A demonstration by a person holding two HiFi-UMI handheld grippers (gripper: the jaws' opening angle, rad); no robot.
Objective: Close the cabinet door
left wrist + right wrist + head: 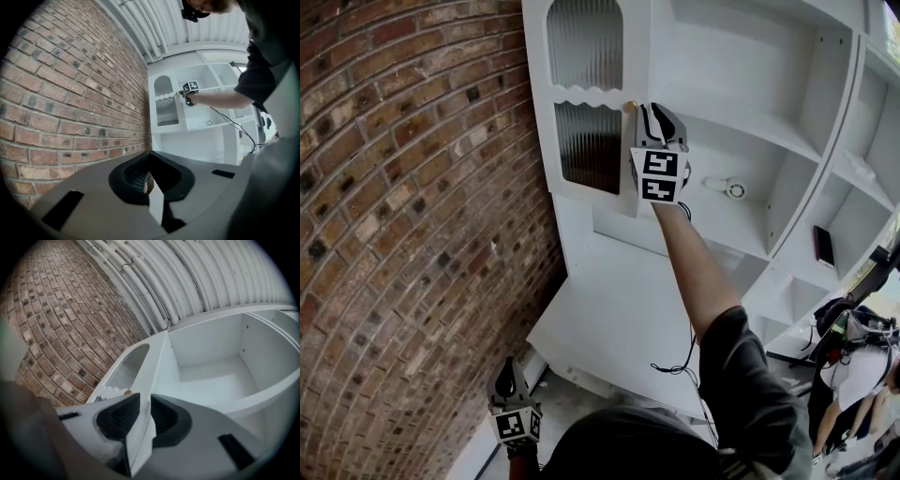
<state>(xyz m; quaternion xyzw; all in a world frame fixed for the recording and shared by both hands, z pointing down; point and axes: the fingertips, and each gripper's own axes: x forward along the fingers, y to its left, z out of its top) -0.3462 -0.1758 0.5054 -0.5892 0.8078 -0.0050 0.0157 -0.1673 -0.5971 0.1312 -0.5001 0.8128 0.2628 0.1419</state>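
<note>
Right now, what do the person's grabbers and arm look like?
The right gripper and left gripper are grey with black ribbed pads, each carrying a cube of black-and-white square markers. A thin black cable hangs by the dark grey sleeve.

Shed-like rm: brick wall (412, 234), corrugated roof (211, 273), white cabinet (741, 112).

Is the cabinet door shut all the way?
No, the cabinet door stands swung out from the shelves, and the right gripper pinches its edge.
</note>
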